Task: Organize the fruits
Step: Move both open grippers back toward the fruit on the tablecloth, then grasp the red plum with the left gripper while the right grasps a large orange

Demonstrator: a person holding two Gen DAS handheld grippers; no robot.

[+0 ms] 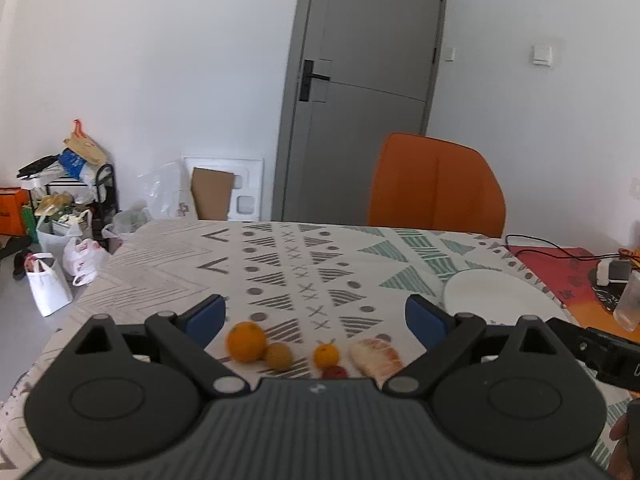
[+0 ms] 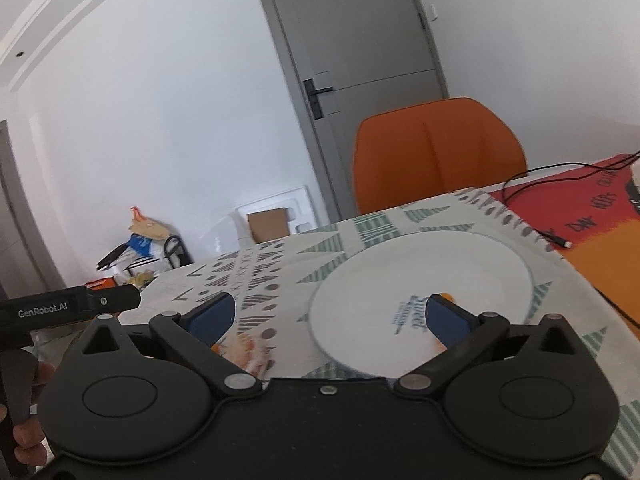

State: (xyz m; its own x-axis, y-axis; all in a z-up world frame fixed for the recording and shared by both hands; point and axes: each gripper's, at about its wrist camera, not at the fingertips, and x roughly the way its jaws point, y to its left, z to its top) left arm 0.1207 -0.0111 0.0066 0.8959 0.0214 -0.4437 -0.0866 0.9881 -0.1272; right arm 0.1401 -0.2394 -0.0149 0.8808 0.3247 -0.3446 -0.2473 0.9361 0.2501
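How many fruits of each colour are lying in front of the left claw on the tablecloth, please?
Orange: 2, a large one and a small one
Yellow-brown: 1
Red: 1, partly hidden by the claw body
Pale pink and white: 1
Total: 5

My left gripper (image 1: 316,314) looks like matt black plastic, its body ribbed, with blue pads that look rubbery and dull metal pivot pins. My right gripper (image 2: 330,314) has the same matt black shell. The tablecloth (image 1: 280,264) looks like printed cloth, flat and unshiny. The plate (image 2: 420,276) is smooth white, faintly glossy. The large orange (image 1: 247,341) has a dull, finely pebbled skin. The chair (image 1: 436,184) back looks smooth and orange; I cannot tell its material. The door (image 1: 360,92) is matt grey.
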